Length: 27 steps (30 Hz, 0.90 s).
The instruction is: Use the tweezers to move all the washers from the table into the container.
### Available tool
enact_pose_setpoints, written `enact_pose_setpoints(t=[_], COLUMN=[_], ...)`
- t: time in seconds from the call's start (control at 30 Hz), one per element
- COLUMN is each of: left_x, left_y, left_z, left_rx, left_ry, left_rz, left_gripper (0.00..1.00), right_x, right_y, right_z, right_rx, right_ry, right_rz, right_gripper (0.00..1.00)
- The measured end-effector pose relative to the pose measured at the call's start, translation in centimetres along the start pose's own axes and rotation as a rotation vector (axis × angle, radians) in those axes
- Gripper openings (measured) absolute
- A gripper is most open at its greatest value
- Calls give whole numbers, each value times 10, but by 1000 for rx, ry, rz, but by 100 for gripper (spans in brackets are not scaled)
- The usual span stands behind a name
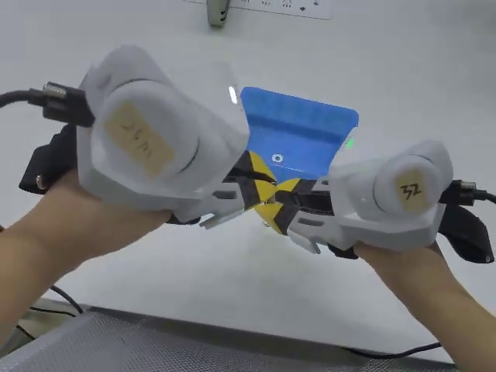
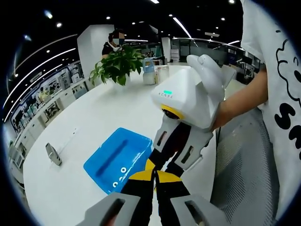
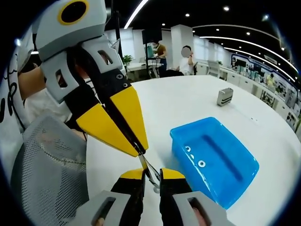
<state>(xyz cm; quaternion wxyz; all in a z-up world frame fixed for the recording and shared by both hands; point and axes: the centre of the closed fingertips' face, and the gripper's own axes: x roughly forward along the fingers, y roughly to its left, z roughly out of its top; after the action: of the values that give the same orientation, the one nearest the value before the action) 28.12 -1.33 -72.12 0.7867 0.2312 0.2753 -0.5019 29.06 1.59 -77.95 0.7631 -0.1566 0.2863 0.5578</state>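
Your left gripper [image 3: 139,149] comes in from upper left of right gripper view, yellow jaws clenched on tweezers [image 3: 149,168]. Right gripper [image 3: 151,176] at bottom centre, jaws nearly together with tweezers' other end between them. Can't tell if it's actually pinching. Both held above white table [image 3: 188,99]. Blue container [image 3: 235,176] sits lower right, three washers [image 3: 201,163] inside near its left wall.
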Motion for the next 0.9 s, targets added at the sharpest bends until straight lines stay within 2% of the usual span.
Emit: enact_pose_setpoints(t=[0.07, 0.2, 0.3, 0.4, 0.9], left_x=[2, 1, 1, 1, -1], left_y=[-1, 1, 1, -1, -10], left_z=[-3, -1, 0, 1, 8], left_rx=[-3, -26, -32, -16, 44], left_ry=[10, -11, -10, -5, 29], left_rz=[-1, 1, -1, 2, -7], left_gripper=[0, 0, 0, 0, 0], right_x=[2, 1, 1, 1, -5], right_y=[1, 0, 0, 0, 5], right_z=[-4, -3, -3, -4, -3], right_rx=[-6, -22, -48, -78, -103], right_ry=[11, 2, 7, 18, 31], right_rz=[0, -6, -3, -11, -12], right_gripper=[8, 7, 5, 5, 4])
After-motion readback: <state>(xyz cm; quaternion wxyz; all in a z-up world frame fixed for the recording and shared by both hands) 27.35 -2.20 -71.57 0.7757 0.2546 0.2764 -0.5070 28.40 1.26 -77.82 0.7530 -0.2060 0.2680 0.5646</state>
